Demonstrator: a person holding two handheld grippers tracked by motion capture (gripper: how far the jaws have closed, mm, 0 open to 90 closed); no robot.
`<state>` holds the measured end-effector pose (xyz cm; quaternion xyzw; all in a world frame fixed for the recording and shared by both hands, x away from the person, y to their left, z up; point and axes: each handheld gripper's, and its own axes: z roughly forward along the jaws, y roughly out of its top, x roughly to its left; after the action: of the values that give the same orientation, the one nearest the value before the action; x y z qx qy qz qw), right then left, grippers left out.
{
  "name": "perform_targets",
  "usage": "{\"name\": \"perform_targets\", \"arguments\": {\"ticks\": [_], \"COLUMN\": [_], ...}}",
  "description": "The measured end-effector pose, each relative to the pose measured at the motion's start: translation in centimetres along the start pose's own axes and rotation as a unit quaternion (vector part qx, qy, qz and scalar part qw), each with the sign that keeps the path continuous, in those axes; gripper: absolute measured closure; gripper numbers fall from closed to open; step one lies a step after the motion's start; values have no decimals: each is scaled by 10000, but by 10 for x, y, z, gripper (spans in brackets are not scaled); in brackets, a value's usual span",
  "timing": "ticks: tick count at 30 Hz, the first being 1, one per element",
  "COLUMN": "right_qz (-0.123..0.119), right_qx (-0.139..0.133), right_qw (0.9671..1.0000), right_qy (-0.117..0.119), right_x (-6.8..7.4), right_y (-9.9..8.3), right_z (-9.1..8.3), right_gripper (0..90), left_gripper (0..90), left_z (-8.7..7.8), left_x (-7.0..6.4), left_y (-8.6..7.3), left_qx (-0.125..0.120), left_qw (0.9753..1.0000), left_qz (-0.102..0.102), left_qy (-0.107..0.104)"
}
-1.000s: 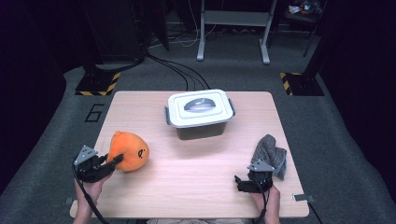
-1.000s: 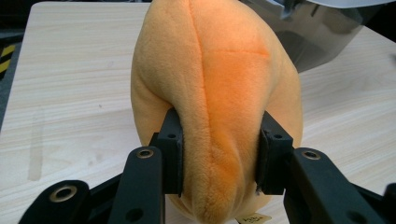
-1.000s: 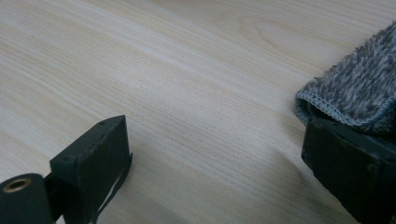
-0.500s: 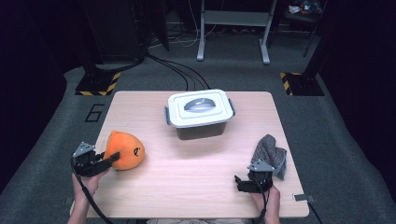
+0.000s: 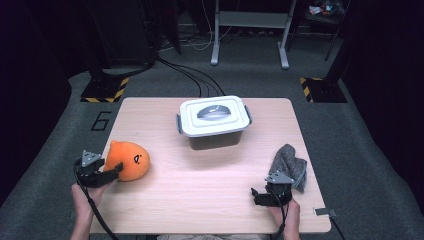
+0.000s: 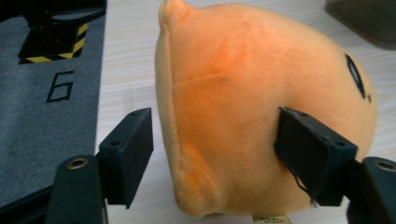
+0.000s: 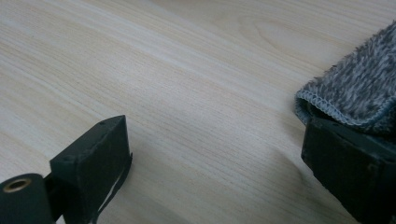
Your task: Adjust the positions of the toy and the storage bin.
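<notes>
Plush toy (image 5: 128, 160), orange, rounded, small black face mark on its upper side.

High view: toy lies on the worktop (image 5: 200, 195) at about 8 o'clock from the lidded white box (image 5: 213, 118), well apart from it. Left tongs (image 5: 111, 173) meet the toy's near-left flank. Against the pictures a second and half a second back, toy and left tongs have drifted slightly toward the worktop's left edge, with the hand lower in frame. Right tongs (image 5: 256, 196) sit at about 5 o'clock from the box, unmoved, with a grey cloth (image 5: 290, 165) just beyond them at 1 o'clock.

Left gripper view: toy (image 6: 261, 112) stands between the two black jaws. Far-side jaw presses into the plush; near-side jaw stands a little off the seam. Tongs therefore open, closing on the toy but not yet clamped. Grey floor with a painted 6 (image 6: 60, 86) at 9 o'clock.

Right gripper view: jaws spread wide over bare wood (image 7: 187, 93), holding nothing. Cloth edge (image 7: 355, 93) lies at 2 o'clock, touching or overlapping one jaw.

Judgement: the small shift suggests a grasp being settled; lifting likely follows once both jaws bite.
</notes>
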<state>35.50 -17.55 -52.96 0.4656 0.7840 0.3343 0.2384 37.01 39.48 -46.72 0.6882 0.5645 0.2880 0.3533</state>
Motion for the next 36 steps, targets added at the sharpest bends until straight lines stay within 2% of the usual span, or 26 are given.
{"name": "perform_targets", "arguments": {"ticks": [2, 3, 4, 5, 8, 11, 12, 16, 18, 20, 27, 28, 32, 36], "right_qz": [1, -1, 3, -3, 57, -6, 55, 51, 46, 52, 46, 46, 48, 74], "right_qx": [2, -7, -3, 12, 33, -2, 28, 36, 32, 28, 12, 12, 19, 17], "right_qw": [10000, 10000, 10000, 10000, 10000, 10000, 10000, 10000, 10000, 10000, 10000, 10000, 10000, 10000], "right_qy": [-1, 15, 18, 27, 32, 25, 31, 36, 34, 30, 26, 26, 34, 11], "right_x": [0, 0, 0, 0, 1, 0, 0, 0, 0, 0, 0, 0, 0, 0], "right_y": [0, 0, 0, 0, 0, 0, 0, 0, 0, 0, 0, 0, 0, 0], "right_z": [0, 0, 0, 0, 0, 0, 0, 0, 0, 0, 0, 0, 0, 0], "right_gripper": [69, 69, 69, 69, 69, 69, 69, 69, 69, 69, 69, 69, 69, 69], "left_gripper": [256, 245, 235, 235, 222, 216, 215, 206, 186, 178, 164, 164, 159, 149], "left_z": [-1, -1, -2, -2, -3, -5, -6, -12, -16, -20, -36, -38, -43, -42], "left_x": [3, 6, 7, 9, 12, 14, 14, 13, 12, 11, -14, -17, -39, -61], "left_y": [0, 0, 1, 0, 0, 1, 1, 5, 8, 11, 22, 24, 27, 26], "left_qx": [-6, -94, -23, -57, -70, -44, -40, -143, -157, -194, -424, -390, -474, -459], "left_qw": [10000, 9999, 9999, 9998, 9998, 9998, 9998, 9998, 9998, 9998, 9988, 9987, 9967, 9939], "left_qz": [-72, -88, -99, -134, -140, -169, -158, -95, -149, -108, 153, 187, 409, 624], "left_qy": [4, 32, -29, -98, -82, -86, -64, 23, -9, 0, -212, -272, -515, -788]}}
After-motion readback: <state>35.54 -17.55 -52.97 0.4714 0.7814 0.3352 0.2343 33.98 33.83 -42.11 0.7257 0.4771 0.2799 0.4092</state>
